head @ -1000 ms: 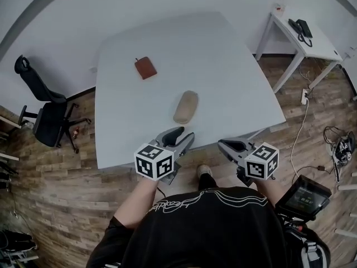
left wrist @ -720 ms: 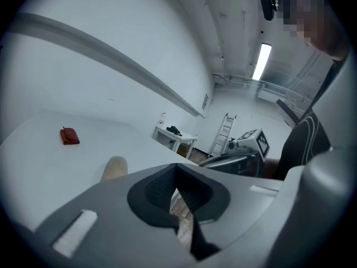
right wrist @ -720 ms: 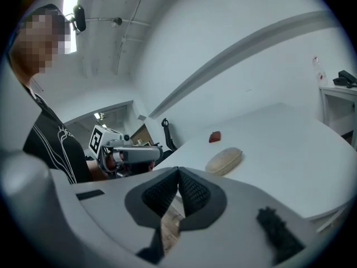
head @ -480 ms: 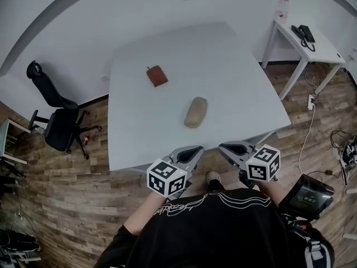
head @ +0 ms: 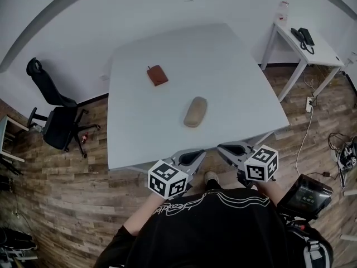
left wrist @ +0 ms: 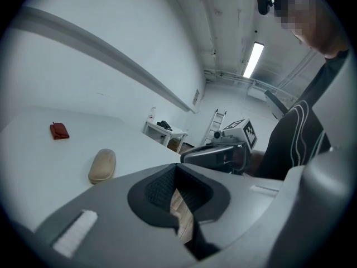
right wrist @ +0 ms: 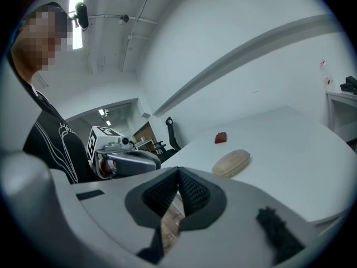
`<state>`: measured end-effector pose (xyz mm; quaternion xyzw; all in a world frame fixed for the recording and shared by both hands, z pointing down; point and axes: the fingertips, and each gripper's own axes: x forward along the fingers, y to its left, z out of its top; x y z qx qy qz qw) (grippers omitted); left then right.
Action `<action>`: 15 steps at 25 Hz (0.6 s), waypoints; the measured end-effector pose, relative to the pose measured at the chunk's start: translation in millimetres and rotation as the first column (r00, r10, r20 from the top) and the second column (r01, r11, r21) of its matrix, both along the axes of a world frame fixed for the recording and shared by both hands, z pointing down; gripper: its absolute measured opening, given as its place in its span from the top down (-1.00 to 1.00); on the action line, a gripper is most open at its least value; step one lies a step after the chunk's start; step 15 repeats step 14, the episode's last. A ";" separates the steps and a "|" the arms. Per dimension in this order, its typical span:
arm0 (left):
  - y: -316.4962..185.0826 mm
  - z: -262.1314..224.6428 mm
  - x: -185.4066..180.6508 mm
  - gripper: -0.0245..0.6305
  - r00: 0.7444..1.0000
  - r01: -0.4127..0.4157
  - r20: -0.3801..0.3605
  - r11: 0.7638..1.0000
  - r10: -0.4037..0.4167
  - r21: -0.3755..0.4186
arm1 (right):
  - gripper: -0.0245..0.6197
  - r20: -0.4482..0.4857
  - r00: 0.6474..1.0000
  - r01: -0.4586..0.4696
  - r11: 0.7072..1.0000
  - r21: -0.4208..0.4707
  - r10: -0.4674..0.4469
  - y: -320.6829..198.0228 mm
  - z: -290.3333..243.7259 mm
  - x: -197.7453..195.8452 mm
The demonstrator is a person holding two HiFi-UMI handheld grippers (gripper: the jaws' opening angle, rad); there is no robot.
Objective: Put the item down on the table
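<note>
Nothing can be read: the white print on the shirt (head: 223, 233) is blurred, and so is the screen (head: 305, 195) right of the fingers (head: 235, 150) of the right gripper (head: 221, 147).

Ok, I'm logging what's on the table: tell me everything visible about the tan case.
The tan case is an oblong, rounded pod, like a closed glasses case, matte and fabric-like. It lies flat on the white table, nearer the person's edge, touching only the tabletop; a red-brown wallet lies apart, farther back.
</note>
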<state>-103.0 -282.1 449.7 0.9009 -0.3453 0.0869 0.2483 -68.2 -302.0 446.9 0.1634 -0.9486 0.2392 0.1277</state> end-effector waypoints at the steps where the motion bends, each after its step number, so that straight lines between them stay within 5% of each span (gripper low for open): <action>1: -0.6 0.3 -1.7 0.92 1.000 0.003 0.002 1.000 -0.003 0.002 | 0.90 -0.001 1.000 0.001 1.000 0.000 -0.001 -0.5 0.2 -1.7; 15: 58.9 -10.5 -5.8 0.92 0.997 0.052 0.047 0.997 -0.055 0.061 | 0.90 0.025 1.000 -0.012 0.998 0.061 0.010 62.0 -12.9 2.0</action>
